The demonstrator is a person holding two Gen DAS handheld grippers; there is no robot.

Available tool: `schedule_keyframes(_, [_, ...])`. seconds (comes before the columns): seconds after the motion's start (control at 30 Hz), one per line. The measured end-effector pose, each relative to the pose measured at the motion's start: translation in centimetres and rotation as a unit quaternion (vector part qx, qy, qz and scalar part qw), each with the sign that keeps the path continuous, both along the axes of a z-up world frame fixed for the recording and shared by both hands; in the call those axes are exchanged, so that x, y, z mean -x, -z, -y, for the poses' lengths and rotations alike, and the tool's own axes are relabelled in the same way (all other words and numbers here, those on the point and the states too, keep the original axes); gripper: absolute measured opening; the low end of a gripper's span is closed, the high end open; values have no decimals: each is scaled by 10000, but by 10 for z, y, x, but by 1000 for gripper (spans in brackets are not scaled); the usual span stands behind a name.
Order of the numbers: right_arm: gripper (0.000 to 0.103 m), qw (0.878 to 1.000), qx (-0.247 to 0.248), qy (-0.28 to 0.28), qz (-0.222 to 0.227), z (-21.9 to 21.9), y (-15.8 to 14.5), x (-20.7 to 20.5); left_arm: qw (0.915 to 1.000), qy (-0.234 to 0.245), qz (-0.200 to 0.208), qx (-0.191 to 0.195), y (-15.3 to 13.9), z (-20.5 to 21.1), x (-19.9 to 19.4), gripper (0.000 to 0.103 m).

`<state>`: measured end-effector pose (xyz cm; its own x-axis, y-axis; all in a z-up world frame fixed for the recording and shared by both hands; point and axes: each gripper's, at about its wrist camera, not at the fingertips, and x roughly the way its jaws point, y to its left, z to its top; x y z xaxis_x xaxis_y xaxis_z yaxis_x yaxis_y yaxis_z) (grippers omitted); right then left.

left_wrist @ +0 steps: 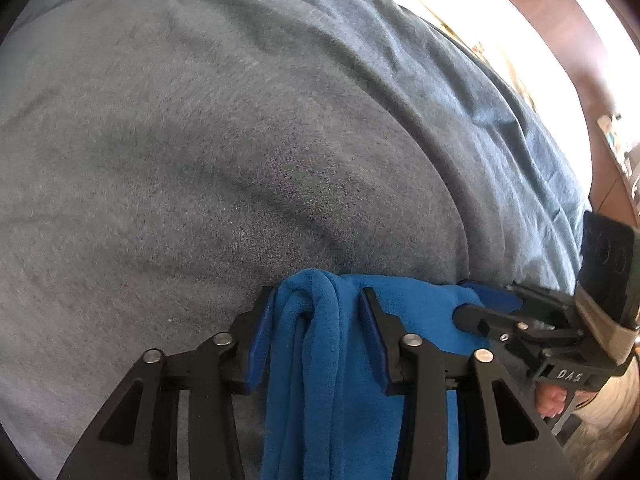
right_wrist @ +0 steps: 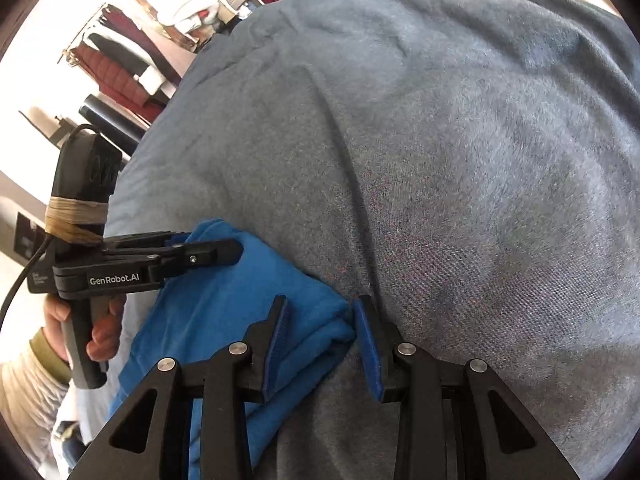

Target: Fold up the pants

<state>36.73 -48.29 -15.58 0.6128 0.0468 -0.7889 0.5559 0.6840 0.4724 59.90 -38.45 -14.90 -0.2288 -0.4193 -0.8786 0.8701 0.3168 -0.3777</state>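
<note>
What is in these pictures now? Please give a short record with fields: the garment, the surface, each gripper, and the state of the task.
garment: blue pants, bunched in soft folds
surface: grey-blue blanket, wrinkled, spread under the pants
left gripper: fingers on both sides of a thick bundle of the pants, partly open
right gripper: fingers set around the corner of the pants, not pressed shut
background: clothes on a rack, blurred
task state: both grippers at one edge of the pants; fold not finished
</note>
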Motion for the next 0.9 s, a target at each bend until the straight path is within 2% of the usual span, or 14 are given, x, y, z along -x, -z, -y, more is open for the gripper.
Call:
schedule_keyframes(0.07, [33, 10000, -46, -27, -10, 2, 2, -2, 10000, -14, -57, 23, 0, 0, 1, 29])
schedule_keyframes(0.17, [28, 10000, -23, -57, -21, 0, -1, -5, 10000, -14, -69, 68, -7, -2, 3, 24])
schedule_keyframes(0.3, [22, 9999, 148, -58, 25, -4, -18, -5, 9996, 6, 106, 267, -33, -10, 8, 23])
schedule_keyframes(0.57, [21, 9951, 858, -229, 434, -34, -85, 5, 9950, -88, 513, 847, -95, -46, 24, 23])
schedule_keyframes(0.73, [21, 9860, 1412, -479, 741, -71, -130, 14, 9901, -240, 776, 1148, -131, -84, 39, 23])
schedule_keyframes(0.9, [21, 9767, 1745, -809, 955, -111, -161, 20, 9856, -508, 902, 1339, -153, -131, 49, 23])
